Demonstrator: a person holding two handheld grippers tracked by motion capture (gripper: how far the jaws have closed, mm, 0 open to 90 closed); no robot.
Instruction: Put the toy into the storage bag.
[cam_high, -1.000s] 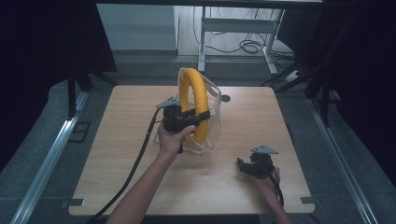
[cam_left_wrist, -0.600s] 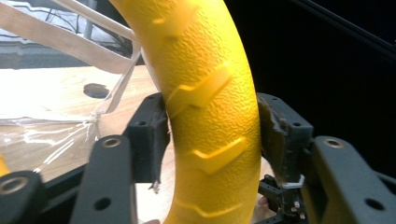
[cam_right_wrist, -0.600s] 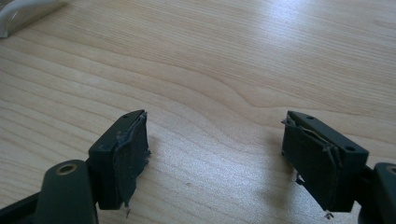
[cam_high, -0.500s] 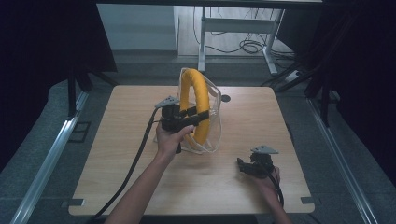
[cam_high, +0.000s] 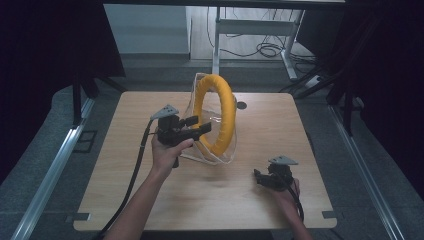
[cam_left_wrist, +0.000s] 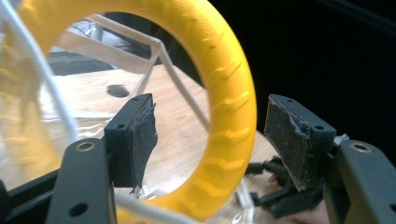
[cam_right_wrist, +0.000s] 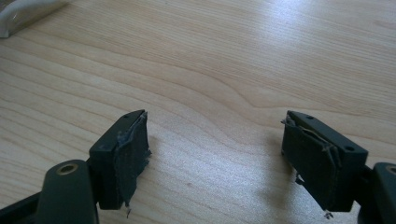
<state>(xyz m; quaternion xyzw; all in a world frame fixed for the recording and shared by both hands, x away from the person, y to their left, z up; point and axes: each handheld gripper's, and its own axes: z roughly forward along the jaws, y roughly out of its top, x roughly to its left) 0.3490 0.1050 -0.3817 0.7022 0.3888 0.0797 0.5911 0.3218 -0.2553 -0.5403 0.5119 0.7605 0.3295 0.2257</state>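
A: Ring (cam_high: 218, 115) upright on its edge in a clear plastic bag (cam_high: 210, 152), mid-tabletop (cam_high: 125, 190), its hole facing the left tongs (cam_high: 200, 125).

B: Those left tongs have just been opening; pads stand apart now, the yellow rim between them untouched.

A: And the right tongs (cam_high: 261, 177)?

B: Wide apart too, nothing in them, low over bare wood, well off to the ring's near right. Left hand is far nearer.

Yellow ring (cam_left_wrist: 229, 107) between open fingers (cam_left_wrist: 140, 135)

High view overhead, gripper views close, table (cam_high: 150, 200) shared
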